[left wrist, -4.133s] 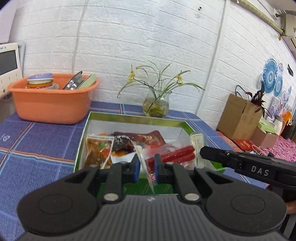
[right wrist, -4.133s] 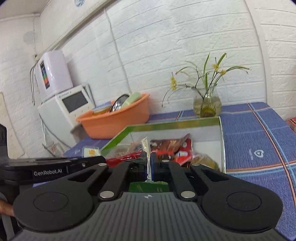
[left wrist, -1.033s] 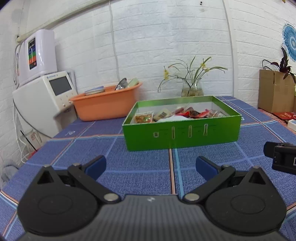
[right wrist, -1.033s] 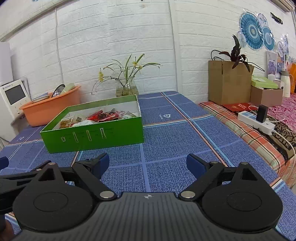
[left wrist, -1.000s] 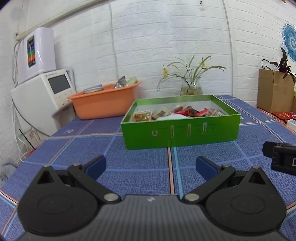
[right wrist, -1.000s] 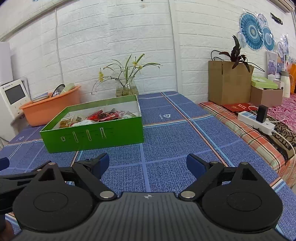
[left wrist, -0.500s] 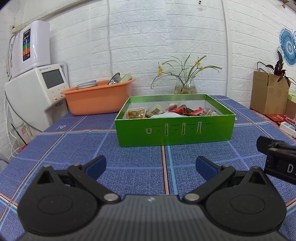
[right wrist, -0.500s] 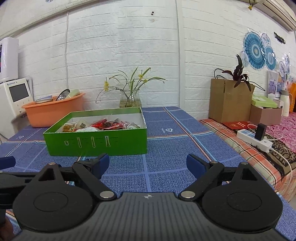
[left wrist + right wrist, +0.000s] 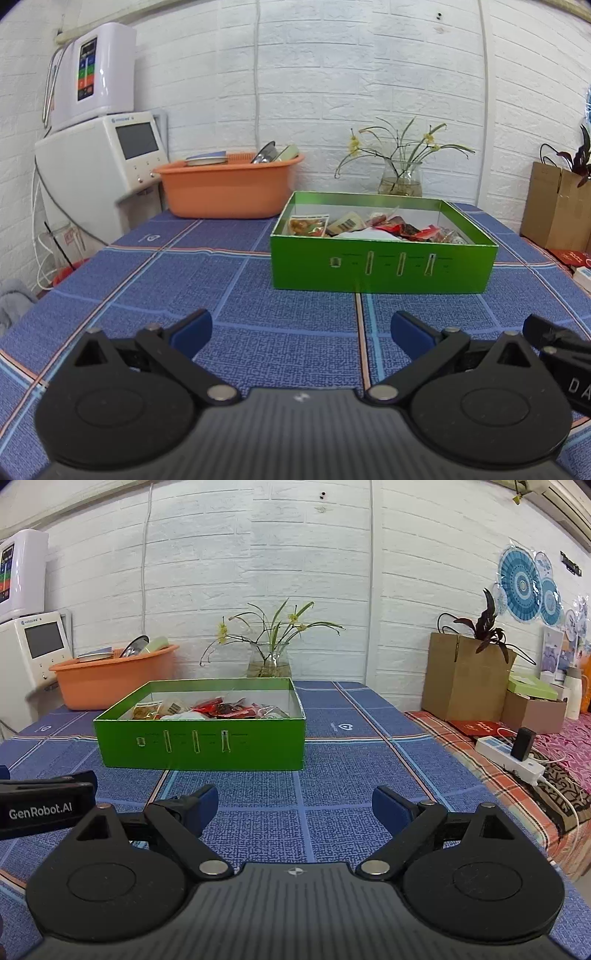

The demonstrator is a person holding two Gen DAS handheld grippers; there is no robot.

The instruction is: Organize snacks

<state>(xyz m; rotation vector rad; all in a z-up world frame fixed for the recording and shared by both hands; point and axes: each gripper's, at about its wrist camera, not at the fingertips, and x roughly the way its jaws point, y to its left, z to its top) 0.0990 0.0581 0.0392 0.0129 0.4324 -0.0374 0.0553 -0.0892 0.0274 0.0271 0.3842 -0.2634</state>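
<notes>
Short of the green box (image 9: 382, 267), both grippers' fingers (image 9: 190, 330) spread apart over bare tablecloth (image 9: 332, 794).

Green box (image 9: 382, 271) — blue checked tablecloth (image 9: 229, 291) — orange basin (image 9: 225, 194), white brick wall (image 9: 295, 572).

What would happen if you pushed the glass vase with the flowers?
The glass vase would probably slide, since its round base looks wide. The long stems lean outward, so a hard shove might tip it. It seems to hold water, which could spill.
</notes>
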